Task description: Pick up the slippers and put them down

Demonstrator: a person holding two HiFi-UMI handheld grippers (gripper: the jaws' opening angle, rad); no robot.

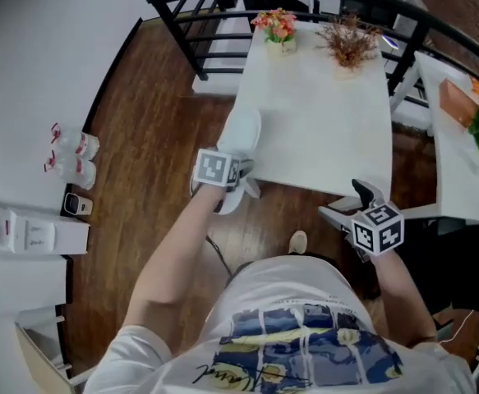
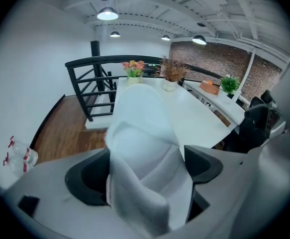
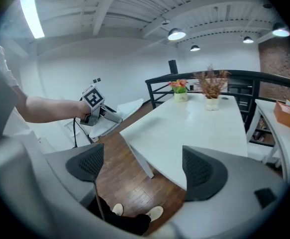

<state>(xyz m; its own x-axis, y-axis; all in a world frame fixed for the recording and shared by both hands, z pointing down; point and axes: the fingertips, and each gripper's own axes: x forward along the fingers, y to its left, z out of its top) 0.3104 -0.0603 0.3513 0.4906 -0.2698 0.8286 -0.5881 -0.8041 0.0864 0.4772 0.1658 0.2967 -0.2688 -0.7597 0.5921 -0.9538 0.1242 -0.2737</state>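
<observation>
A white slipper [image 1: 241, 134] is clamped in my left gripper [image 1: 241, 173]; it points up and away, with its tip over the left edge of the white table [image 1: 321, 121]. In the left gripper view the slipper [image 2: 142, 133] fills the gap between both jaws of that gripper [image 2: 145, 171]. Whether it is one slipper or a pressed pair, I cannot tell. My right gripper [image 1: 350, 202] hovers off the table's near corner. It is open, with only floor showing between its pads in its own view [image 3: 145, 168]. From there the held slipper [image 3: 127, 106] shows at the left.
A pink flower pot [image 1: 277, 28] and a dried plant [image 1: 350, 43] stand at the table's far end, before a black railing [image 1: 198, 23]. A second table [image 1: 461, 162] with a green plant is at the right. Bottles [image 1: 75, 158] lie on the wooden floor at the left. The person's shoe [image 1: 298, 241] is below.
</observation>
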